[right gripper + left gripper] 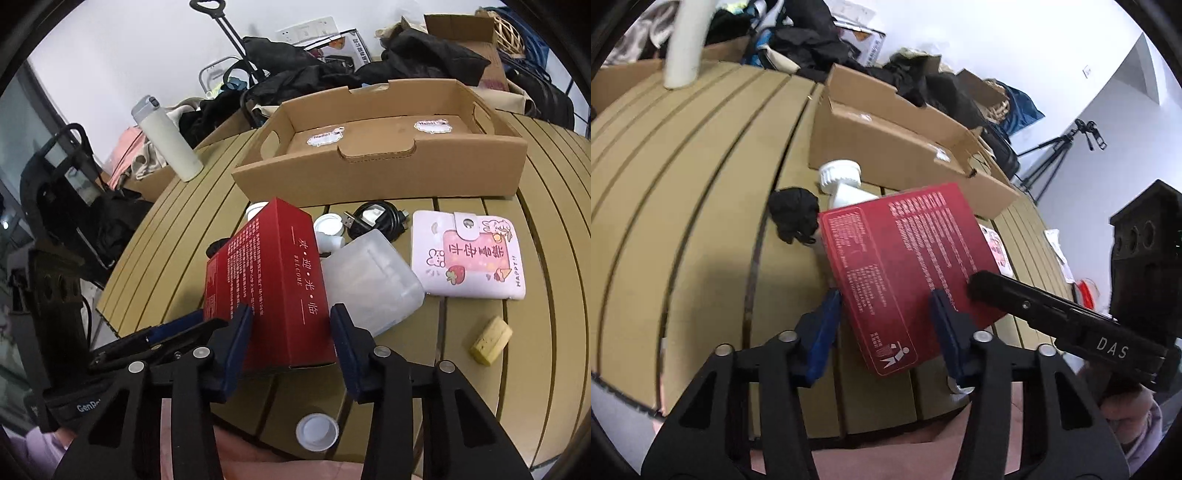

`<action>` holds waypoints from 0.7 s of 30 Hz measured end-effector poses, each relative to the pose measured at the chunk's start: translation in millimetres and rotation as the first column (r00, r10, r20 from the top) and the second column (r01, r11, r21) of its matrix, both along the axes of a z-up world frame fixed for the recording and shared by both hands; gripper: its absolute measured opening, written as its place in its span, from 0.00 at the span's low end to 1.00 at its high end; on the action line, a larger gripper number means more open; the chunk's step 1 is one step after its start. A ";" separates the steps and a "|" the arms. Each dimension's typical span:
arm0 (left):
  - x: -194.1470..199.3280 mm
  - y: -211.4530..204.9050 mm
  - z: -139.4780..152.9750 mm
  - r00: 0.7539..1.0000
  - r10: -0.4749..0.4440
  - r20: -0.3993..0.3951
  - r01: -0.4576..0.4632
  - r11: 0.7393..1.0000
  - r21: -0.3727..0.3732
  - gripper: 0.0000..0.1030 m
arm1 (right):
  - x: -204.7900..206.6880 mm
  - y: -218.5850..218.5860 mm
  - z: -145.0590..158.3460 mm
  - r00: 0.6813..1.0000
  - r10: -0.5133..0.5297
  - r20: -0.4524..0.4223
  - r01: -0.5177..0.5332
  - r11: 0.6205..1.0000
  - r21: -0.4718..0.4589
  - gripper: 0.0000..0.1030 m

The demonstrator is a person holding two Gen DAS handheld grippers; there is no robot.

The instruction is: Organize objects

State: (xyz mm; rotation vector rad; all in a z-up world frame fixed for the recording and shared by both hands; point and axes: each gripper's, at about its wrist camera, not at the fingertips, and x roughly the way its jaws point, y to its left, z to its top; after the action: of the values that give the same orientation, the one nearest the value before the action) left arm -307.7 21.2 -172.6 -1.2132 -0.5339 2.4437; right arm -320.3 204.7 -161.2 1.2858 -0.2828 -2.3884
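red box [905,273] tilted on table [701,221] | between both grippers' fingers [827,314] | left gripper [886,325] clamping red box | right gripper [288,339] clamping red box

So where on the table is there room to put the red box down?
Bare slats lie left of the black glove, and around the yellow sponge below the pink wallet. The brown cardboard tray is nearly empty. It is crowded around the red box: frosted plastic container, black cable, white caps.
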 end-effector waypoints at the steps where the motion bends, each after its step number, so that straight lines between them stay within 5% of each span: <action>1: 2.5 -2.1 3.5 1.000 0.007 -0.002 -0.007 1.000 0.002 0.35 | 2.8 -0.3 3.7 1.000 -0.001 -0.004 0.001 1.000 0.008 0.33; 12: 65.7 1.4 88.2 0.983 -0.003 -0.183 -0.002 1.000 -0.026 0.34 | 78.6 13.5 59.9 0.994 -0.024 -0.106 0.019 0.999 -0.045 0.26; 16: 27.5 11.4 102.1 0.980 -0.007 -0.200 0.004 1.000 -0.015 0.34 | 56.5 21.4 73.6 0.991 -0.051 -0.127 0.043 0.997 -0.064 0.26; 21: -54.3 17.3 118.9 0.982 0.030 -0.187 -0.029 1.000 0.005 0.34 | -19.3 33.2 85.5 0.990 -0.075 -0.121 0.061 0.991 -0.116 0.26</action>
State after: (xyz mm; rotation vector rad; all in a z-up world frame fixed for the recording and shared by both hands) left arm -362.0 38.4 -53.7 -0.9675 -0.5033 2.5470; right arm -339.5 237.9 -75.6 1.0882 -0.4231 -2.4595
